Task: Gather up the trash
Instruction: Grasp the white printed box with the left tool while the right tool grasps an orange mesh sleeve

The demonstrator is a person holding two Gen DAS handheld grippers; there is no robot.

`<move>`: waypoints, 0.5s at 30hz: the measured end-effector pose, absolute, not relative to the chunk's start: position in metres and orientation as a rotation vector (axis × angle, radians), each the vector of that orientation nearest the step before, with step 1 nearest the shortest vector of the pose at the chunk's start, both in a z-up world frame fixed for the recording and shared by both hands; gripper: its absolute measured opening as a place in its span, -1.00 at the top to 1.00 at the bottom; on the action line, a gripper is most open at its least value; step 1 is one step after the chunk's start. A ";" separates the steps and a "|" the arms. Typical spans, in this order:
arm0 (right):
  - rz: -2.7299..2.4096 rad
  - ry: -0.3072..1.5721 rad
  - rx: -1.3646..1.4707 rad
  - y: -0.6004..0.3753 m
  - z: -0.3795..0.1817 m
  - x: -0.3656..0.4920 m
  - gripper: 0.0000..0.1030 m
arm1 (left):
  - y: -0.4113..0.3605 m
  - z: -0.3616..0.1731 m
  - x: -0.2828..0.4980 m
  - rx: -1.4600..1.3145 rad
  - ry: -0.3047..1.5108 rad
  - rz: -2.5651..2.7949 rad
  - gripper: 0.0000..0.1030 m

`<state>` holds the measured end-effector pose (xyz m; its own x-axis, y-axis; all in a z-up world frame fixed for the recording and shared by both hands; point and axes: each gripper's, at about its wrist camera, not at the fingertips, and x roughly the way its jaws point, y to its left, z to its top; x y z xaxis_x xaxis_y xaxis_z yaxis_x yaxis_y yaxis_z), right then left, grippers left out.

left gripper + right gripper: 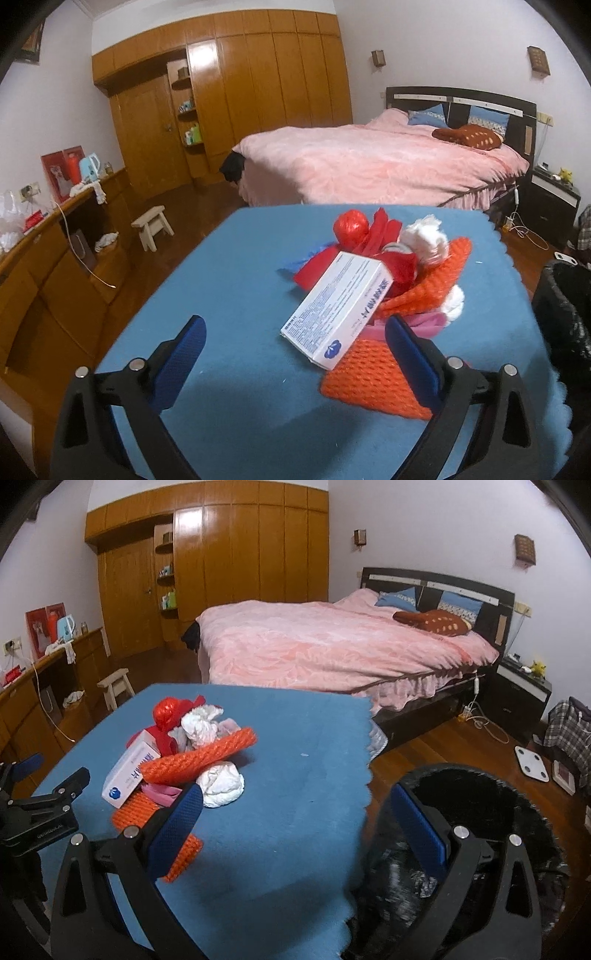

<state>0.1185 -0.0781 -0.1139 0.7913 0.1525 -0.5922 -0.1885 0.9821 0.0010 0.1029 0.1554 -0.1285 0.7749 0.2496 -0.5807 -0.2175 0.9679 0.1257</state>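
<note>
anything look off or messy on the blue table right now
Yes: a heap of trash sits on the blue table. A white box leans tilted across orange foam netting, with crumpled white paper and red plastic jumbled around it. Nothing looks spilled.

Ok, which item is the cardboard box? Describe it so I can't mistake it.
On the blue-covered table, find the trash pile. The white box leans on its near left side, over orange netting. It is the only flat, rigid, printed item, with a blue logo on its end.
</note>
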 end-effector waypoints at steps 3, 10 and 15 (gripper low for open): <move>0.188 0.656 -0.060 -0.070 -0.126 0.130 -0.85 | 0.165 -0.144 0.119 0.032 0.661 0.237 -0.84; 0.195 0.685 -0.084 -0.050 -0.146 0.153 -0.80 | 0.179 -0.164 0.145 0.004 0.709 0.166 -0.83; 0.198 0.698 -0.090 -0.041 -0.153 0.164 -0.80 | 0.182 -0.172 0.158 -0.001 0.729 0.128 -0.83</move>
<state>0.1638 -0.0414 -0.1525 0.7480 0.1513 -0.6462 -0.2112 0.9773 -0.0157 0.1584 0.1824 -0.1716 0.7382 0.1163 -0.6645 -0.1167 0.9922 0.0440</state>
